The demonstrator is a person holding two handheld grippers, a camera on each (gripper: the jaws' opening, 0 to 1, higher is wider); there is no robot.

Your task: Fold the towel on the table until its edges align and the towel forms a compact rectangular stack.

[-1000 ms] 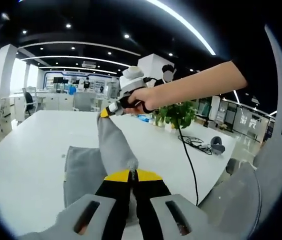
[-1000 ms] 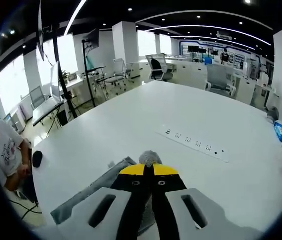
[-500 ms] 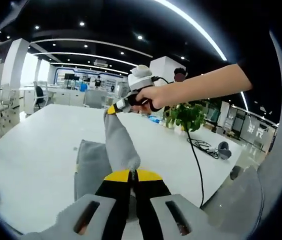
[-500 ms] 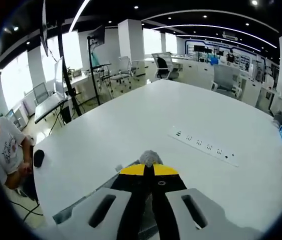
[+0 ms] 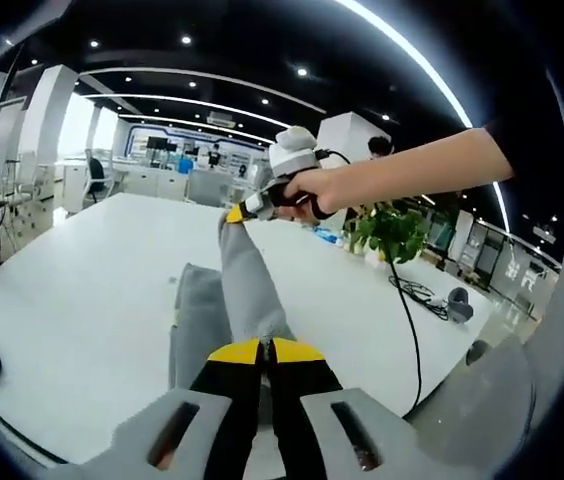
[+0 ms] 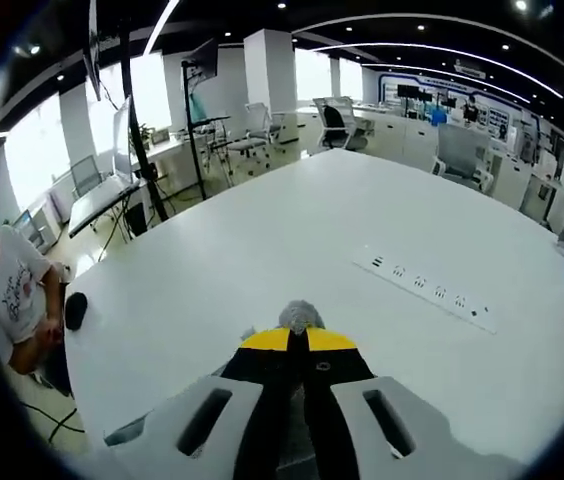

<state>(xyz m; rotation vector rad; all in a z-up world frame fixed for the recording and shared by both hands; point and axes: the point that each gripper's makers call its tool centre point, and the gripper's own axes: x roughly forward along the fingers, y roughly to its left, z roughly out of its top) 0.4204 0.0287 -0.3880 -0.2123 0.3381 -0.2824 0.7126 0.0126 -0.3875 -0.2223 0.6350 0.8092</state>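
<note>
Holding the grey towel up off the white worktop, I am about in the middle of a fold, I think. My left gripper has its jaws shut tight on one corner of the towel, down at 6 o'clock in the left gripper view. My right gripper shows there too, up near 12 o'clock with my hand around it, and its jaws pinch the other corner. The towel is pulled into a long strip between the two, and the rest of it lies in a soft heap on the worktop under the strip. In the right gripper view a little grey tuft pokes out past the shut jaws. I still have to lay this edge down, line it up, and fold again to get a neat stack. I cannot see the towel's far edges, so I cannot tell how many folds are done.
</note>
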